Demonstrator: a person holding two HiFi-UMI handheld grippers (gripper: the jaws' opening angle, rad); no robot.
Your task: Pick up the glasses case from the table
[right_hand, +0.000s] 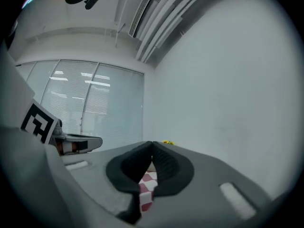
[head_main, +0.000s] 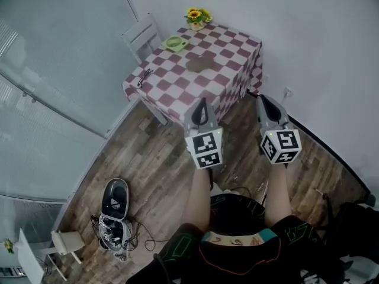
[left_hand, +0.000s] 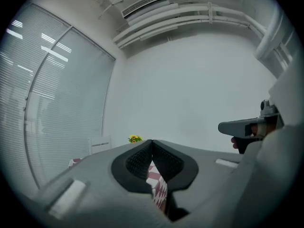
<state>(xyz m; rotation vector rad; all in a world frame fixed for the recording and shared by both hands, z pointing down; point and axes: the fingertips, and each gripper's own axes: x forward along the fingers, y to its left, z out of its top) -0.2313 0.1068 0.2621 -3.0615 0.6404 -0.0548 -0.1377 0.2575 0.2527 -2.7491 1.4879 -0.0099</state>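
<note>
Wood-plank floor point(head_main: 154, 158) runs up to a white wall point(head_main: 314, 34), with slatted blinds point(head_main: 53, 70) on the side of the left gripper point(head_main: 201, 101). Both tools are held level, side by side above the floor. A small table point(head_main: 228, 53) under a red-and-white checked cloth stands ahead of their tips. The left gripper's jaws are pressed together at the tips with nothing between them; only a sliver of checked cloth shows through the gap lower down. The right gripper point(head_main: 261, 97) stands the same way, its jaws closed tip to tip and empty. The brown glasses case point(head_main: 201, 64) lies flat near the middle of the table. It is straight ahead of the left gripper and well apart from it, and ahead and to the left of the right gripper. Beyond the case, further from both tools, sit a green dish point(head_main: 174, 42) and a pot of sunflowers point(head_main: 197, 16) at the far edge. A white chair point(head_main: 142, 35) stands at the table's far left side. Behind and to the left of the left gripper, a black-and-white device point(head_main: 114, 201) with cables lies on the floor
</note>
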